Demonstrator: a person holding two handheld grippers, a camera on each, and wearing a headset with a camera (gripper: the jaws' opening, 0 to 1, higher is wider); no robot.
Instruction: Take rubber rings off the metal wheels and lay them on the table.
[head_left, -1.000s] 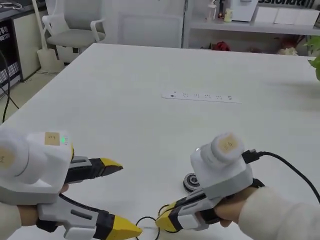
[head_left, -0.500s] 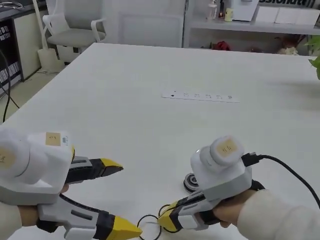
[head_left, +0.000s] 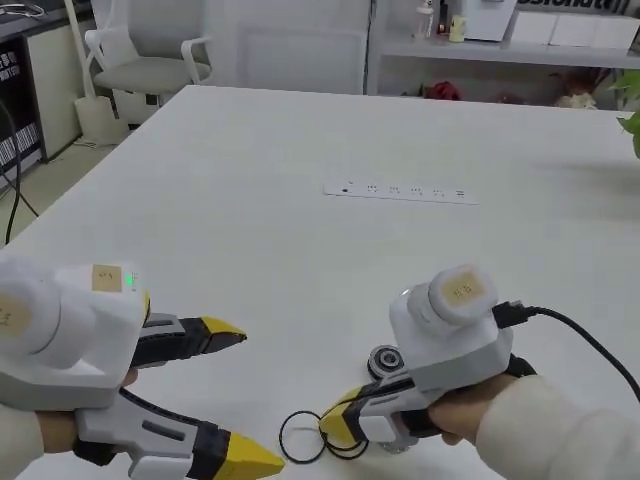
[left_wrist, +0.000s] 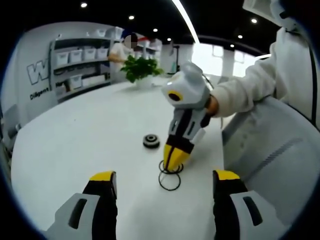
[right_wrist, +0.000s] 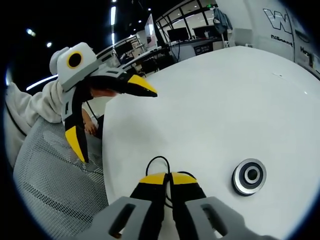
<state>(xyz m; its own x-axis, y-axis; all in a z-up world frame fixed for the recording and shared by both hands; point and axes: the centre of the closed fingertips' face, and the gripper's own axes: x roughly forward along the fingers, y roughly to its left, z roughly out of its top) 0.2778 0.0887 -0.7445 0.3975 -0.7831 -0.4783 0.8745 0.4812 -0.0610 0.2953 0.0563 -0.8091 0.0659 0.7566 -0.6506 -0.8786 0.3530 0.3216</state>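
Near table (head_left: 300, 150) edge, left tongs (head_left: 260, 398) wide open – empty, right tongs (head_left: 328, 428) closed, tips on rubber rings (head_left: 284, 436)

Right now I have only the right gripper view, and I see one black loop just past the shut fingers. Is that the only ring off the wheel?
Observer: No. The left gripper view shows two rubber rings lying overlapped on the table, right at the tip of the right gripper. I cannot tell whether its fingers pinch one of them.
Reviewer: Anything else on that table I should log?
Observer: Yes. The head view shows a white power strip lying flat farther out, well away from the rings.
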